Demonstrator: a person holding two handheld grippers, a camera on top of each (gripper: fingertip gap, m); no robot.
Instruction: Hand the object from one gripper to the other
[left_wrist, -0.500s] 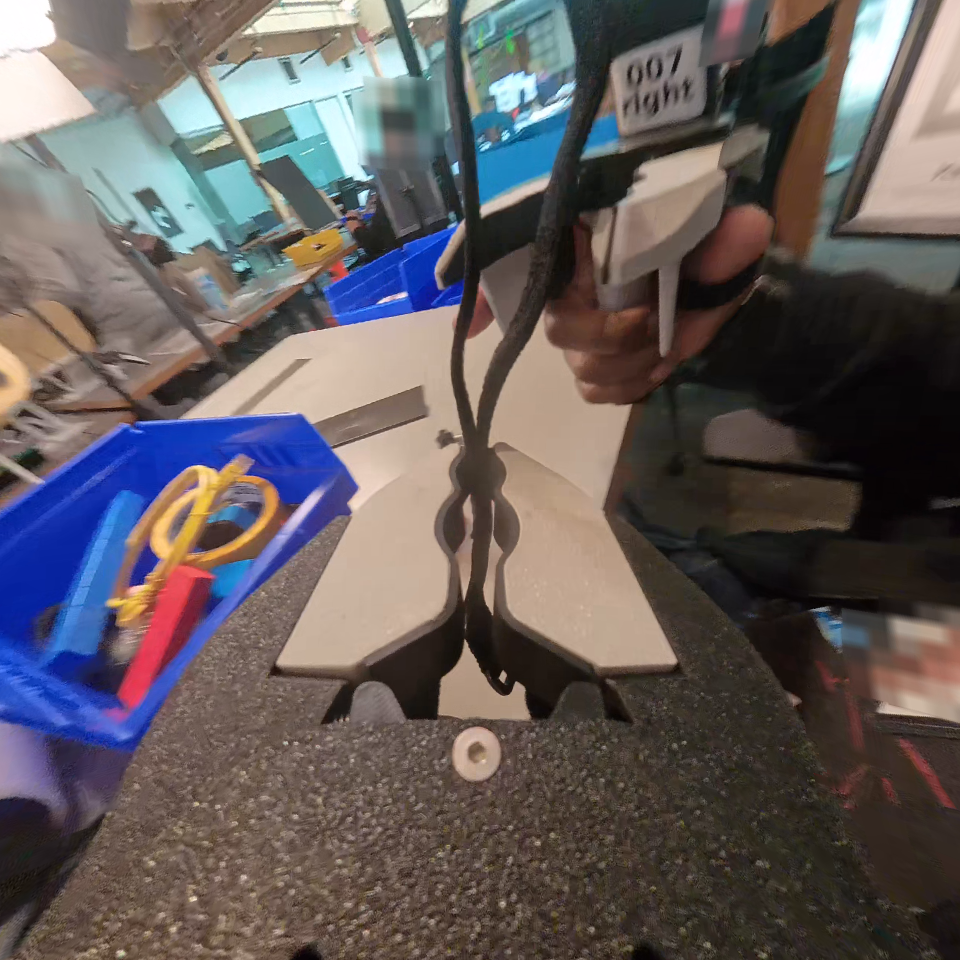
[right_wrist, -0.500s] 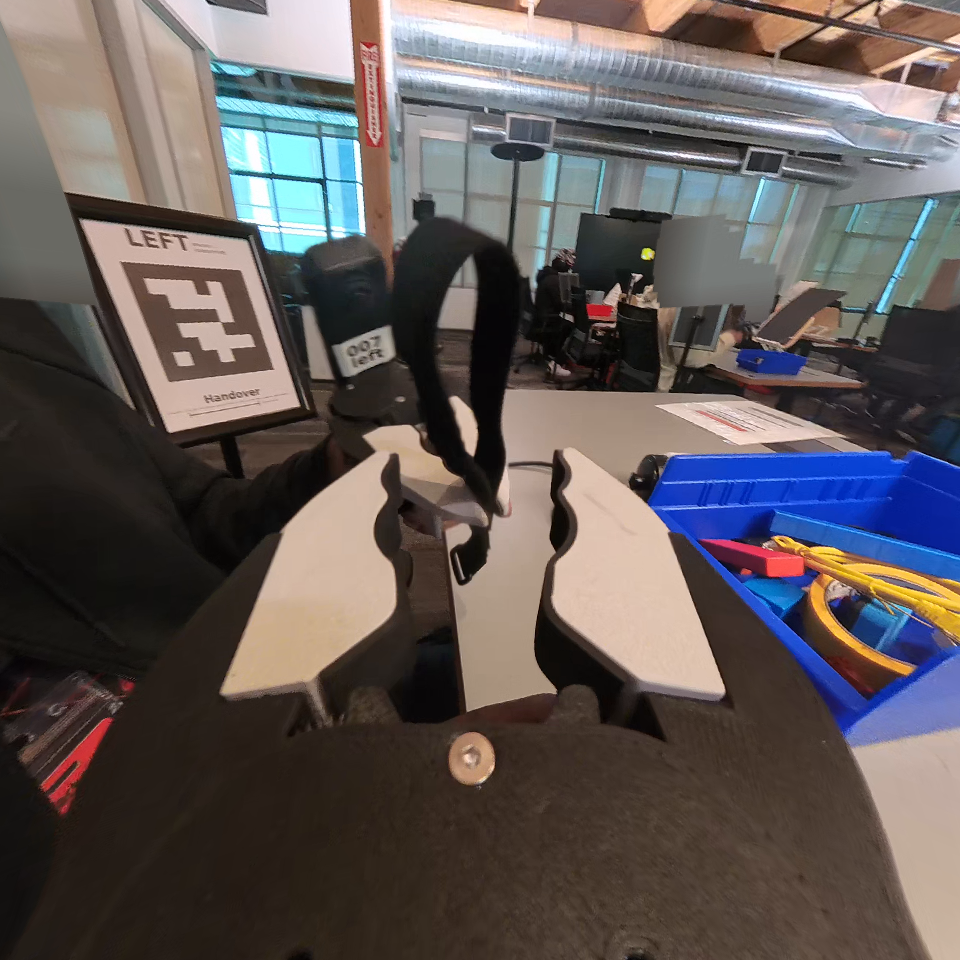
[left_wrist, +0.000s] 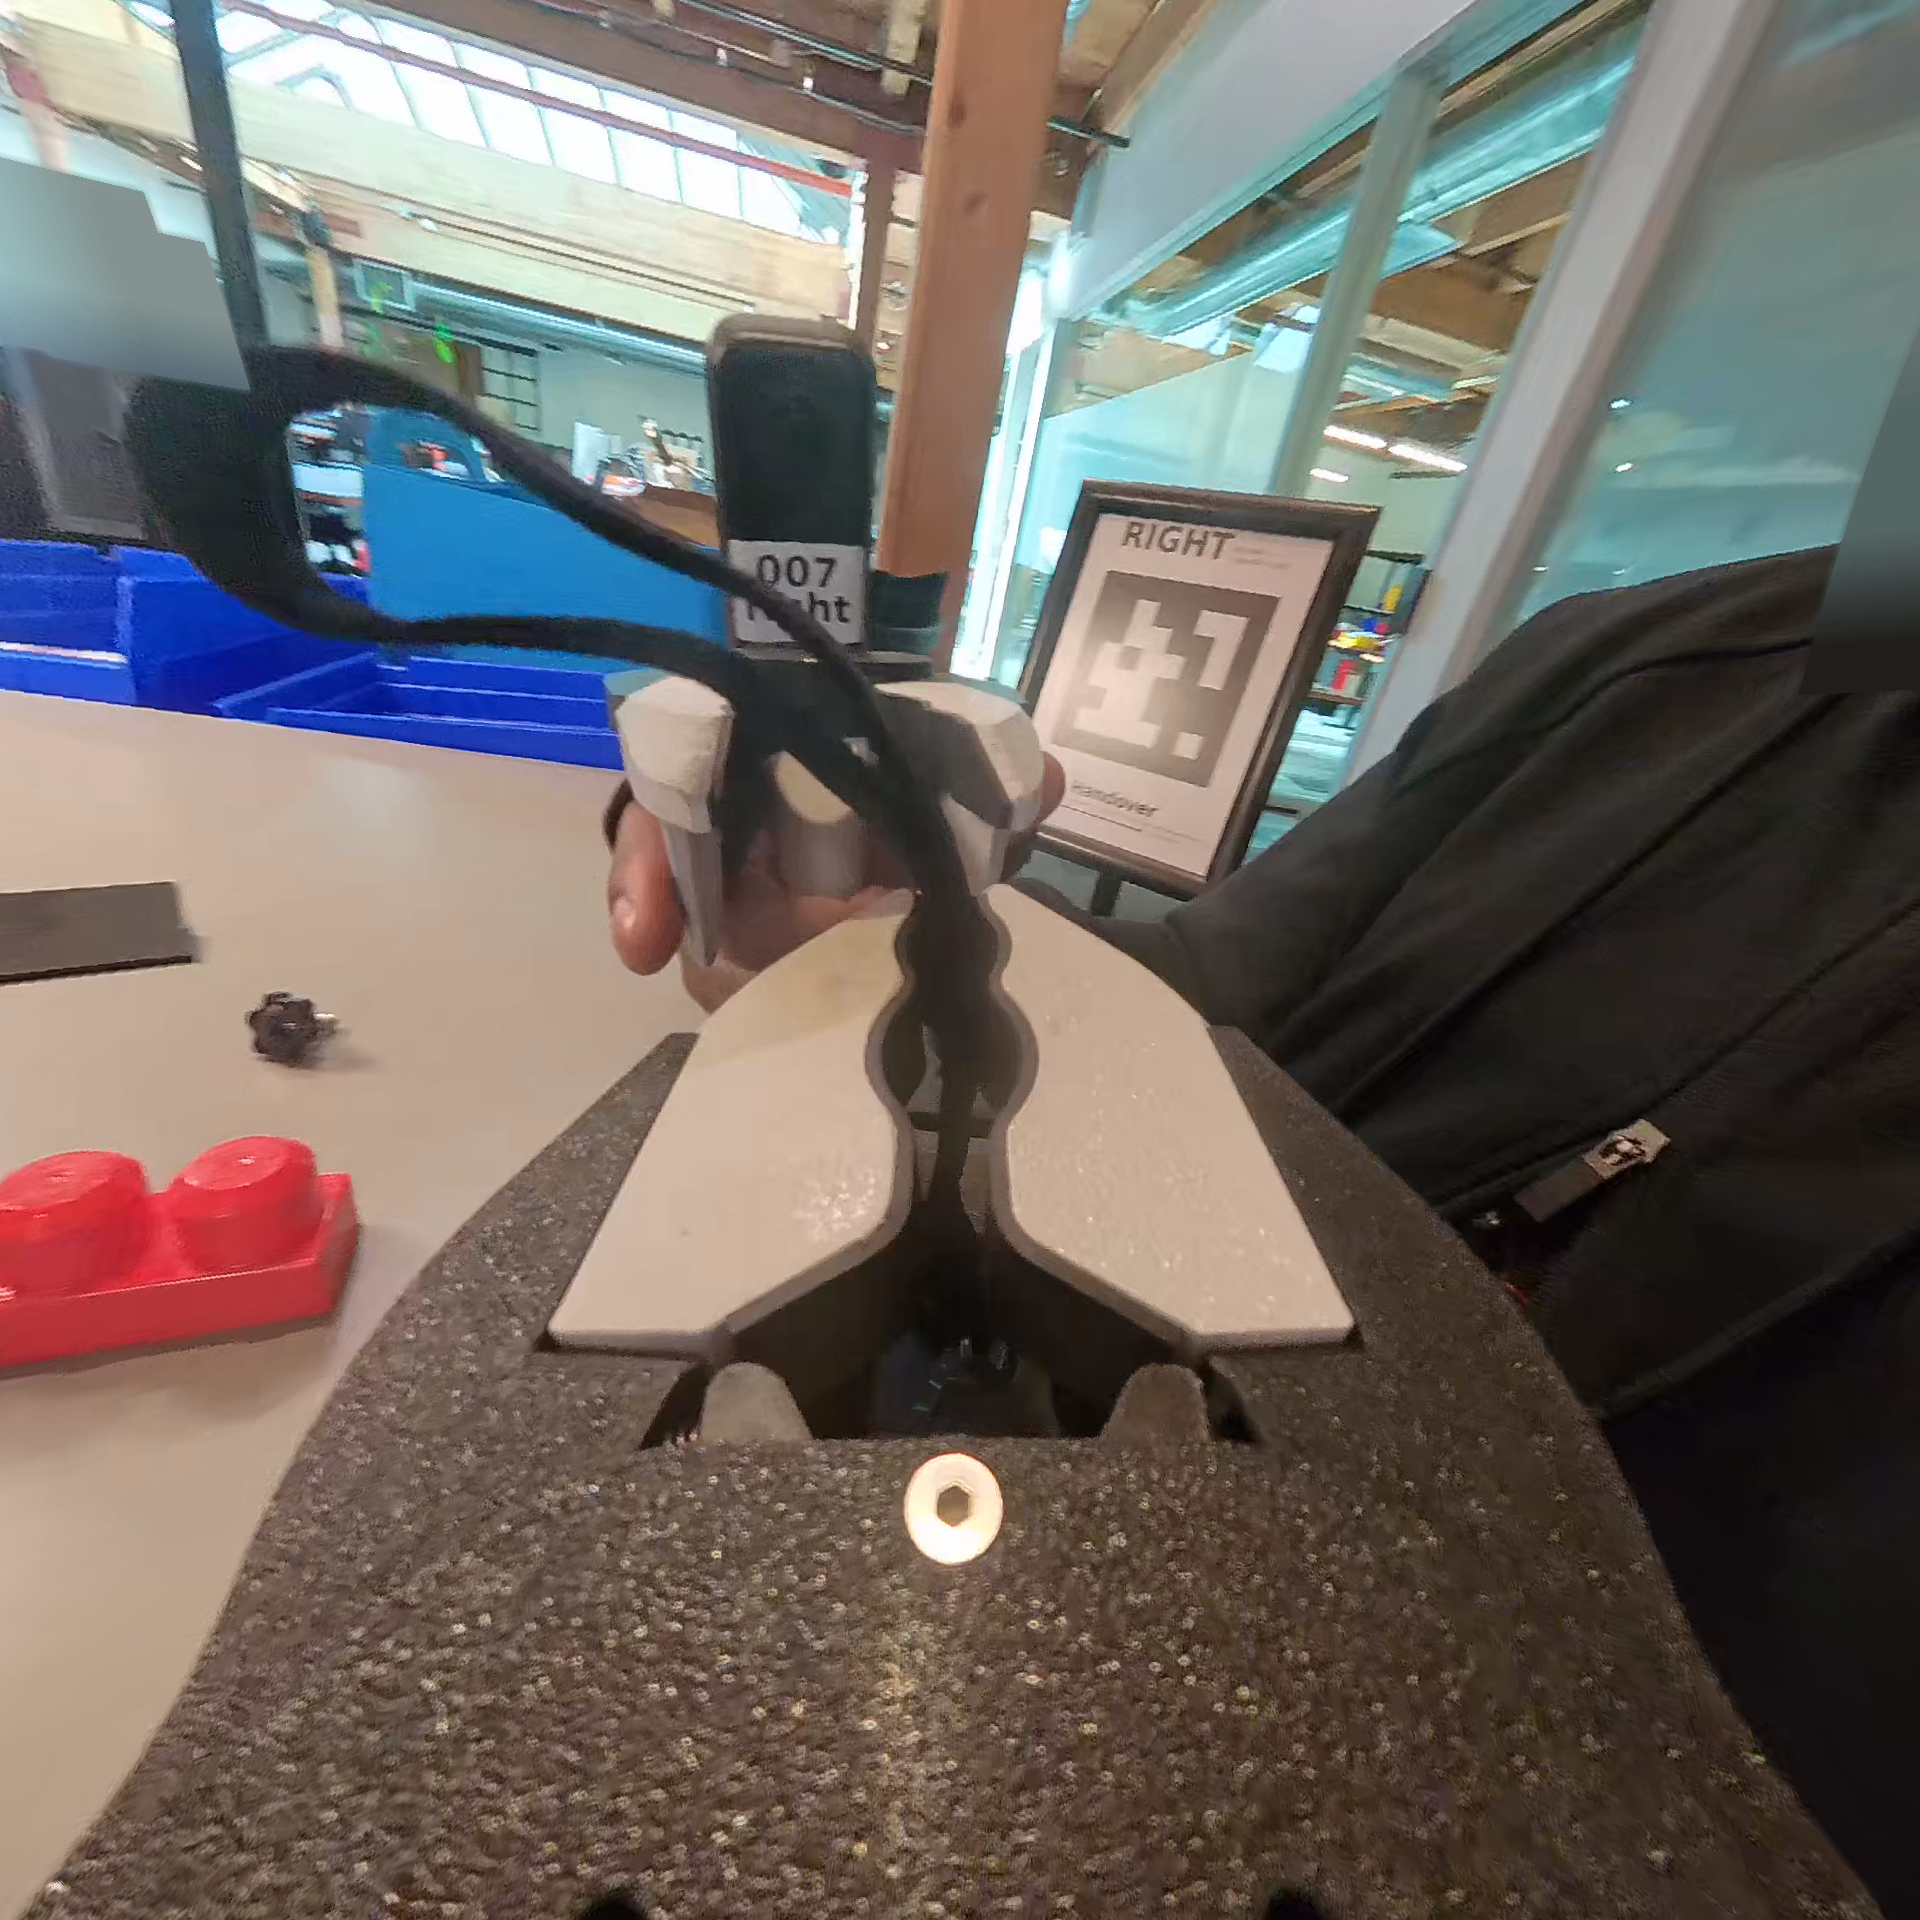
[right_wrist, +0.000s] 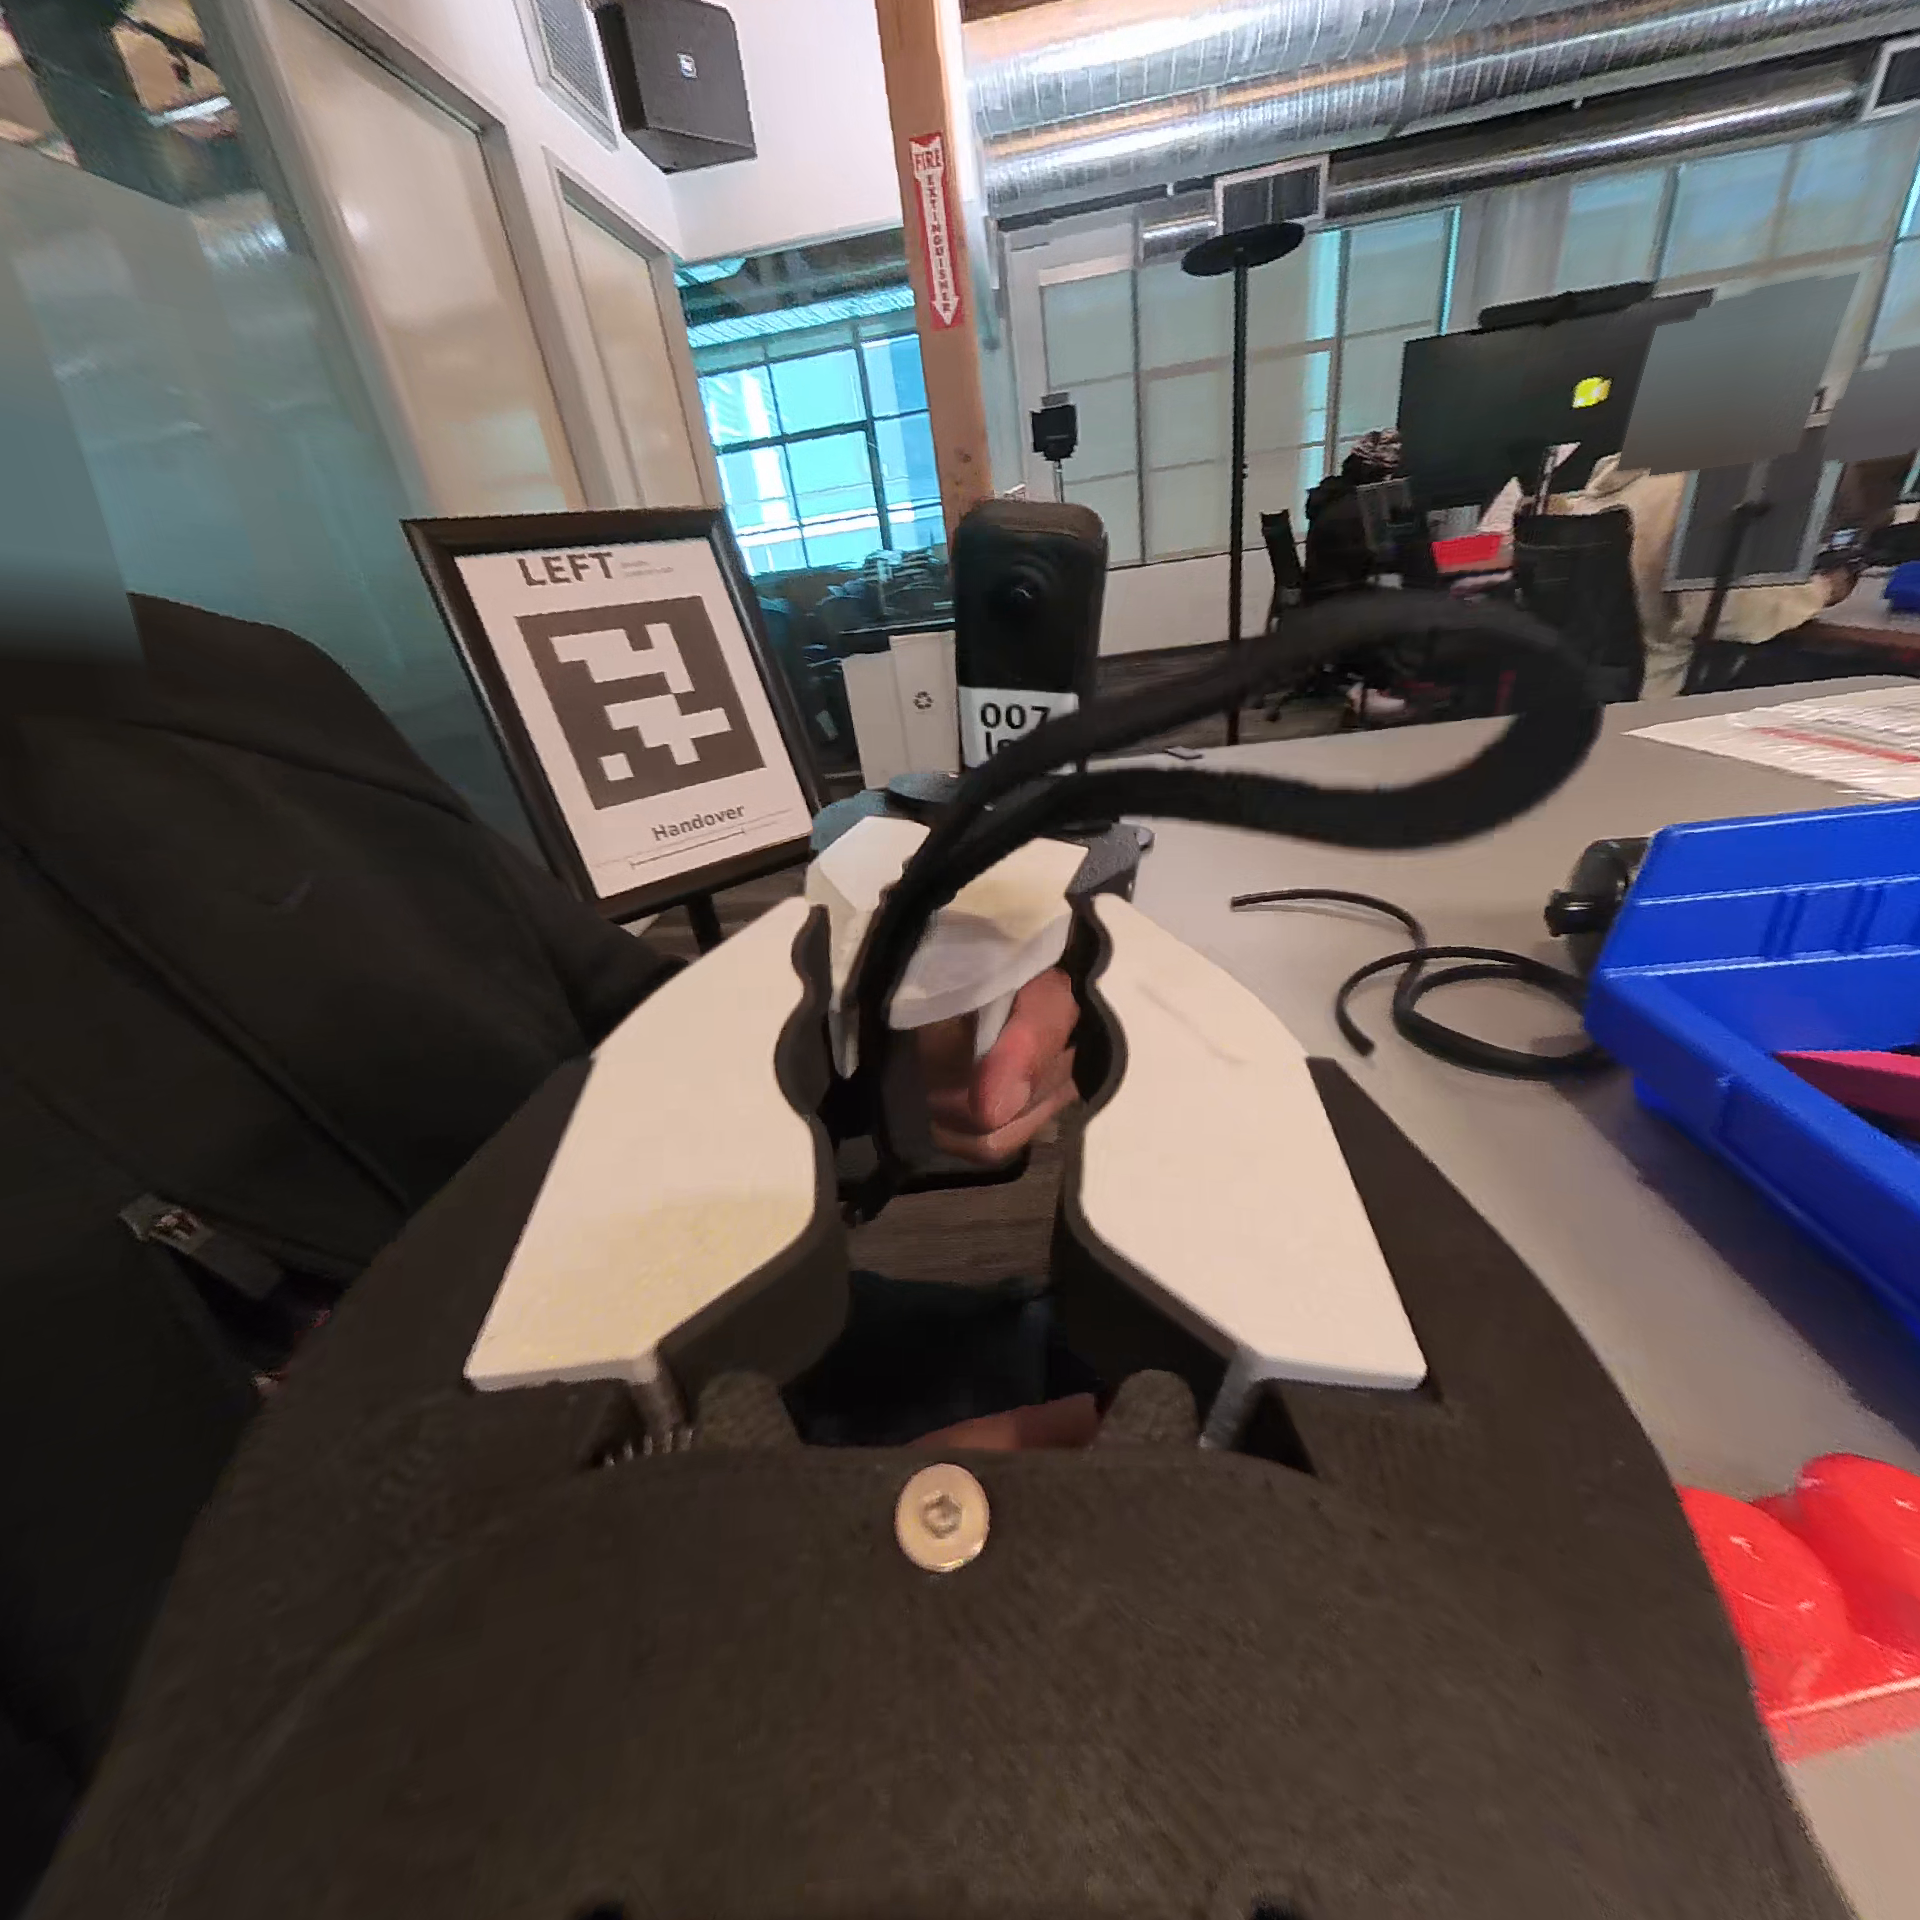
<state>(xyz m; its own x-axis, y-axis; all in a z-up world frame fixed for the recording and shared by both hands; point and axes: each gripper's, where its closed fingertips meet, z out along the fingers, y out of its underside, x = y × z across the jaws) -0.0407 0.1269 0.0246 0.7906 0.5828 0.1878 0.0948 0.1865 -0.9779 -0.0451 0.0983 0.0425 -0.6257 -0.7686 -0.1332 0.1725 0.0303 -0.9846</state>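
The left gripper (left_wrist: 951, 997) is clamped on the black strap (left_wrist: 582, 623) (its loop drooping sideways), holding it up between the spread fingers of the right gripper (right_wrist: 940, 1023), ready for takeover.

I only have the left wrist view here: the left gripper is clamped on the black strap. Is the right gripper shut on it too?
Observer: No. In the right wrist view the right gripper has its fingers well apart; the black strap runs up between them, unclamped.
Reviewer: Anything on the table on that side that I cannot see?
Observer: A loose black cable lies coiled on the table, just beside a blue bin.
Reviewer: Is that bin holding anything?
Observer: A dark red piece shows inside it; the rest of the bin is cut off by the frame edge.
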